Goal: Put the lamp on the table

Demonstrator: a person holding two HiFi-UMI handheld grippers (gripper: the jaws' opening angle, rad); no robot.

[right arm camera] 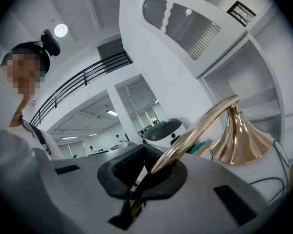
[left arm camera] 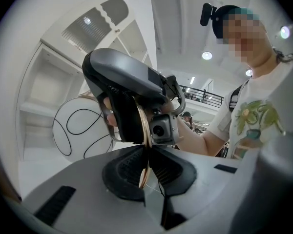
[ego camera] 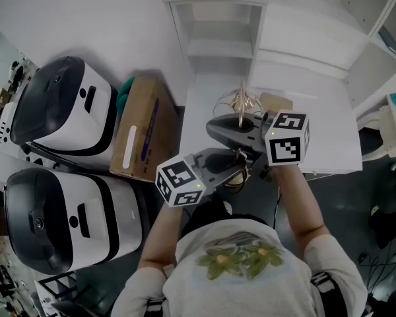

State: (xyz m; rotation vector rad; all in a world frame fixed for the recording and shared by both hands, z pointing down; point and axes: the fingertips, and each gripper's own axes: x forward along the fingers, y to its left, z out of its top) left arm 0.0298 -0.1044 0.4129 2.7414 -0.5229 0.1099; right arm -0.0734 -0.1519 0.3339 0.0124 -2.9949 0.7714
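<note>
The left gripper [left arm camera: 145, 168] is seen pinched on the thin gold arm of the lamp [ego camera: 241, 104], with the tube clamped edge-on between its dark pads [left arm camera: 122, 172]. Just beyond, the right gripper [right arm camera: 151, 172] is closed on the same curved gold tube, and the gold cone [right arm camera: 239, 140] is shown past its jaws. The lamp is held between both grippers over the near edge of the white table [ego camera: 330, 137]; whether it touches the top cannot be told. A cardboard box [ego camera: 142, 134] and two white-and-black machines [ego camera: 66, 114] are seen at the left, and a white shelf unit [ego camera: 218, 32] is set behind the table.
</note>
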